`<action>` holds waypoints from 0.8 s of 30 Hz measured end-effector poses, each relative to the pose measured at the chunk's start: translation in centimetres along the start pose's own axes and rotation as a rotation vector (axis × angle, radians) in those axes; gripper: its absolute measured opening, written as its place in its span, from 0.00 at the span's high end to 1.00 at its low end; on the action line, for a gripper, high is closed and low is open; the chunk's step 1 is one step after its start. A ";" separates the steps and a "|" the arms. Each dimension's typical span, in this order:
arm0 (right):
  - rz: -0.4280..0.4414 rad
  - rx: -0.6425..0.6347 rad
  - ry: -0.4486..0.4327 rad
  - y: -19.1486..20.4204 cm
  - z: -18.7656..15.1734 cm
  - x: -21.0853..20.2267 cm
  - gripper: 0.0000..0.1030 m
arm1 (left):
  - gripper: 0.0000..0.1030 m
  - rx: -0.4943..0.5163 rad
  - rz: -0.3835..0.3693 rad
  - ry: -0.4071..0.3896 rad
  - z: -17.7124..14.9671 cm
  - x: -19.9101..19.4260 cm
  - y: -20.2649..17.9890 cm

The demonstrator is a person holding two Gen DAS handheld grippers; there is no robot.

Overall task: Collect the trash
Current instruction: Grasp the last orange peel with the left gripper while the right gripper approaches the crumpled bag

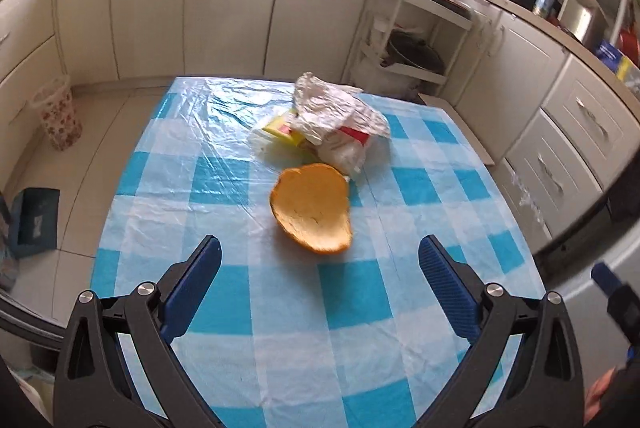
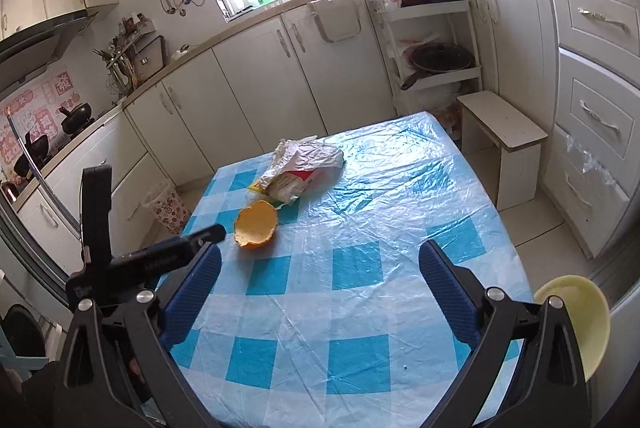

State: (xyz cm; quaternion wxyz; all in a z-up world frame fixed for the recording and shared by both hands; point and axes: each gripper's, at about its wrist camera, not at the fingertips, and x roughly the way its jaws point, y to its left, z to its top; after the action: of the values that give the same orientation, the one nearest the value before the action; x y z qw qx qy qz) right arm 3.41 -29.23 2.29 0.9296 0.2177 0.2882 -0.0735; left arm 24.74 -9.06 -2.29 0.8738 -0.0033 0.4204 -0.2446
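An orange peel half (image 1: 312,208) lies hollow side up on the blue-and-white checked tablecloth (image 1: 224,188). Just behind it sits a crumpled wrapper bundle (image 1: 328,120) of white, yellow and red packaging. My left gripper (image 1: 319,248) hovers open right in front of the peel, nothing between its blue pads. In the right wrist view the peel (image 2: 256,225) and the wrapper bundle (image 2: 298,168) lie to the far left. My right gripper (image 2: 320,254) is open over the tablecloth (image 2: 360,228), holding nothing. The left gripper's body (image 2: 152,260) shows at the left.
A floral waste bin (image 1: 56,114) stands on the floor left of the table, also seen as the floral bin (image 2: 168,206). A pale yellow bowl (image 2: 580,316) sits at the table's near right corner. A small white stool (image 2: 504,144) and cabinets (image 2: 592,108) stand right of the table.
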 end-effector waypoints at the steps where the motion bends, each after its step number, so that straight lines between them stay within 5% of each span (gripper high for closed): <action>1: 0.003 0.015 0.011 -0.4 0.2 0.5 0.08 | 0.08 -0.009 0.005 0.002 0.8 1.0 0.4; 10: 0.024 -0.037 0.078 0.1 6.5 9.1 0.08 | 0.10 0.063 -0.031 0.082 2.6 9.2 1.8; 15: 0.036 -0.103 0.130 3.2 9.8 17.0 0.08 | 0.84 0.038 -0.137 0.143 2.0 10.8 2.3; 21: -0.035 -0.230 0.228 7.5 11.1 26.5 0.08 | 0.91 0.000 -0.243 0.160 0.5 10.1 2.2; 23: -0.052 -0.232 0.268 7.5 10.9 28.4 0.18 | 0.92 -0.002 -0.265 0.160 0.0 9.5 2.2; 24: -0.052 -0.229 0.300 7.3 10.7 28.9 0.48 | 0.92 0.001 -0.270 0.161 -0.4 9.2 2.1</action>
State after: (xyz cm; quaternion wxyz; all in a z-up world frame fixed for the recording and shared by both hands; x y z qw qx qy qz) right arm 34.48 -27.83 -3.60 0.8927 0.1115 0.4355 -0.0308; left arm 30.22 -11.09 -9.73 0.7963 -0.0398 0.4849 -0.3593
